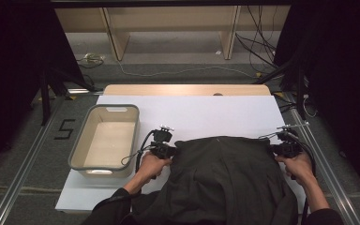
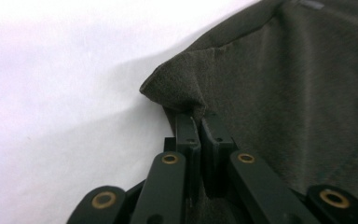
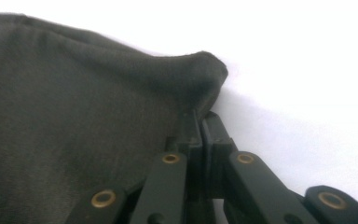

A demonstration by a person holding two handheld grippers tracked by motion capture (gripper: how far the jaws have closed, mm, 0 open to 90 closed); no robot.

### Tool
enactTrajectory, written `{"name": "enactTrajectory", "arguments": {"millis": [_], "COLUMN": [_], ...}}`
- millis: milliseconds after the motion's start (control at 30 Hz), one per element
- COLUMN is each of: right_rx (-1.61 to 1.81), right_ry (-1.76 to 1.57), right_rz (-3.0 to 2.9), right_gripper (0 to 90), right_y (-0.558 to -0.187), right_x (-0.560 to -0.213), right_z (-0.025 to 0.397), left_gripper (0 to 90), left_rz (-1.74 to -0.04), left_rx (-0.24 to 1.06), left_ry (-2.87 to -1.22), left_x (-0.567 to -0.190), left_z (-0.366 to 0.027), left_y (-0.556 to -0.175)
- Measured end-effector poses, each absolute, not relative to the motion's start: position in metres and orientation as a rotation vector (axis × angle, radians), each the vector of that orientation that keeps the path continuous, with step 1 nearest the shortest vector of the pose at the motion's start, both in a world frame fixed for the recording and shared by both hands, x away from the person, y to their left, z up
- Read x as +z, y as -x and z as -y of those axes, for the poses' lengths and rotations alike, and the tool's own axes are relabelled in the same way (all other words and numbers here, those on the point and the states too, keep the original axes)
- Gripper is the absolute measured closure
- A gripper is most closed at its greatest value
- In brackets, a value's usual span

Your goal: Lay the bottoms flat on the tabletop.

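**High view: dark garment pinched at both far corners**

I have the dark garment [image 1: 225, 173] spread on the white sheet [image 1: 201, 112], right of the grey basket [image 1: 105, 138]. My left gripper [image 1: 165, 151] and right gripper [image 1: 283, 149] each clamp a far corner. I judge this the spreading or first-fold step; next I must move both corners together, keeping tension even.

Basket [image 1: 75, 150] left of garment [image 1: 225, 178] (both on table [image 1: 206, 112]).
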State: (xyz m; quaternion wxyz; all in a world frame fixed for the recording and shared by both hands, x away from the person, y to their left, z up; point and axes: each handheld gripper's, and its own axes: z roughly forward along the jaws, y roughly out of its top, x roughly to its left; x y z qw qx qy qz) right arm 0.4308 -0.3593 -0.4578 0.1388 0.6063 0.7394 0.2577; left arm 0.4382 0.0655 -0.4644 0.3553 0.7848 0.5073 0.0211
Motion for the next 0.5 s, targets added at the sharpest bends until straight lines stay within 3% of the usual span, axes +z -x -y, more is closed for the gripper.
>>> {"name": "enactTrajectory", "arguments": {"millis": [500], "right_rx": [0.866], "right_ry": [-1.648], "right_rz": [-1.973], "right_gripper": [89.7], "right_y": [-0.44], "right_x": [-0.395], "right_z": [0.367], "left_gripper": [87.6], "left_rz": [-1.256], "left_rx": [0.127], "left_ry": [-1.856], "left_x": [-0.406], "left_z": [-0.078], "left_y": [-0.458]}}
